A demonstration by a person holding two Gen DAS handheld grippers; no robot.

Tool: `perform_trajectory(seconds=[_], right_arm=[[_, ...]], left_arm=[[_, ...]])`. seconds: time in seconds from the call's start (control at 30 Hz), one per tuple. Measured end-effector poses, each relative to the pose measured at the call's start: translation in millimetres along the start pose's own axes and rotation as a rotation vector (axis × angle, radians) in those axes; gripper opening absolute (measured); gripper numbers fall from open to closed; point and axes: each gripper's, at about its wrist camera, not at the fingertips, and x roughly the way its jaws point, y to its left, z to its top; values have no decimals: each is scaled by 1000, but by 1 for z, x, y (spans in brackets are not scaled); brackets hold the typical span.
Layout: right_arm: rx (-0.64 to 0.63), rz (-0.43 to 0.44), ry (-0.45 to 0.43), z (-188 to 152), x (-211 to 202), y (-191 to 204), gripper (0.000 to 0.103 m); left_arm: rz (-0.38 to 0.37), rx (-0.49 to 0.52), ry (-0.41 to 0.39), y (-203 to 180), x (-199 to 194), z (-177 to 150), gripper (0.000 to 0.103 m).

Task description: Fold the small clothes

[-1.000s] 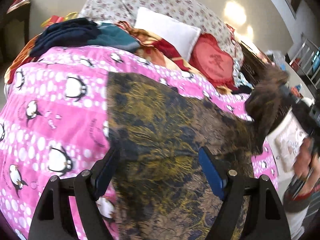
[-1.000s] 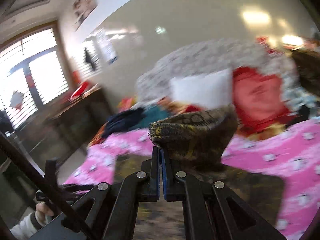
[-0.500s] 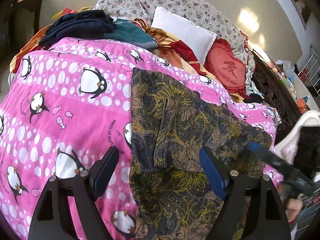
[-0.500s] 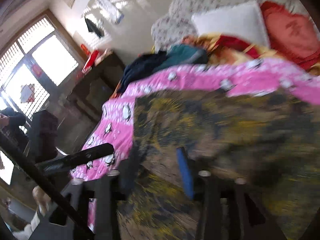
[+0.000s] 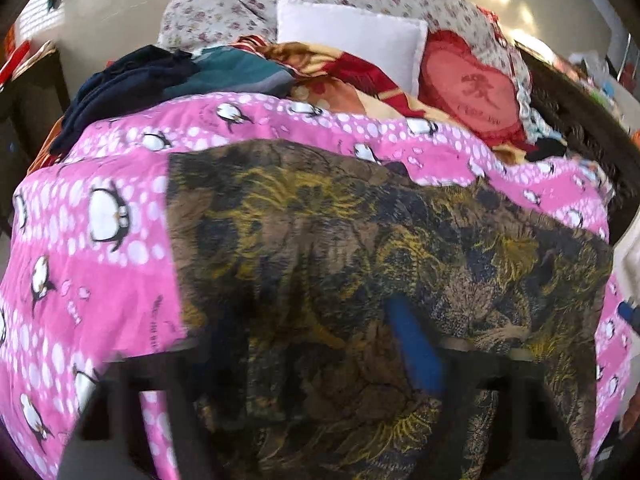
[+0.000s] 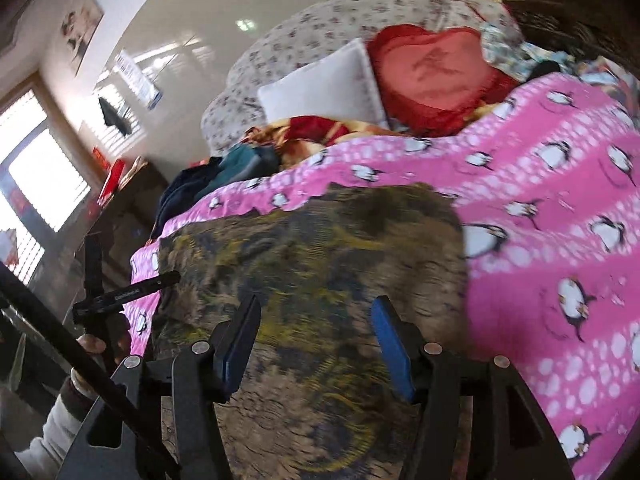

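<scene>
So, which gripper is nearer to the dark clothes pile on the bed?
Left. The left gripper, jaws closing with the garment between them, is at the garment's edge nearest the dark clothes; the right gripper is toward its other edge, farther away.

Left gripper [image 5: 320, 344], blurred, points steeply down from 6 o'clock, its jaws closing. Right gripper [image 6: 316, 344] enters at 6 o'clock, jaws apart. At 8 o'clock a hand [image 6: 100, 340] grips the other handle
</scene>
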Motion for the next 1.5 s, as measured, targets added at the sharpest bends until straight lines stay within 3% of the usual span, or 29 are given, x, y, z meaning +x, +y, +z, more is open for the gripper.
perform_trajectory(seconds=[0.03, 0.17, 0.23, 0.33, 0.4, 0.53, 0.67, 0.7, 0.73, 0.77, 0.9, 0.97, 1.07, 1.1, 1.13, 1.2, 1.37, 1.5], right_arm=[[0, -7, -7, 1, -2, -2, 63], [3, -73, -64, 18, -6, -12, 64], [18, -115, -102, 30, -4, -17, 71], [49, -145, -127, 48, 3, -25, 73], [70, -175, -126, 58, 13, -30, 76], [88, -189, -52, 74, 53, -36, 77], [93, -287, 53, 78, 90, -42, 78], [102, -291, 78, 77, 96, -45, 71], [94, -280, 84, 78, 98, -45, 39], [77, -272, 72, 78, 96, -43, 21], [15, -284, -29, 79, 80, -31, 14], [0, -320, -43, 81, 85, -30, 14], [34, -337, 6, 78, 107, -41, 15], [41, -345, 16, 76, 108, -44, 18], [45, -358, 15, 75, 105, -45, 28], [47, -377, -14, 73, 84, -42, 34], [-57, -295, -14, 46, 33, -9, 35], [-132, -271, 76, 8, 34, 10, 35]], left_arm=[[14, 0, 22, -1, 4, 1, 4], [-22, -38, -23, 8, -15, 4, 5], [-45, -61, -79, 20, -37, 11, 5], [-28, -103, -154, 44, -65, 19, 5], [-13, -89, -137, 51, -63, 19, 5], [-2, -75, -71, 49, -44, 7, 5], [-14, -75, -63, 44, -39, 2, 5], [-13, -74, -64, 44, -39, 2, 5], [-10, -75, -66, 43, -39, 4, 5], [-10, -77, -71, 43, -39, 6, 5], [-3, -113, -71, 52, -29, 8, 5], [26, -117, -36, 53, -12, 6, 6], [32, -140, -2, 55, 3, 1, 9], [39, -132, -11, 54, 0, 0, 9], [42, -123, -18, 53, -5, -2, 10], [41, -113, -22, 54, -17, -5, 18], [-14, -105, -60, 55, -48, -25, 52], [-19, -74, 2, 42, -32, -47, 54]])
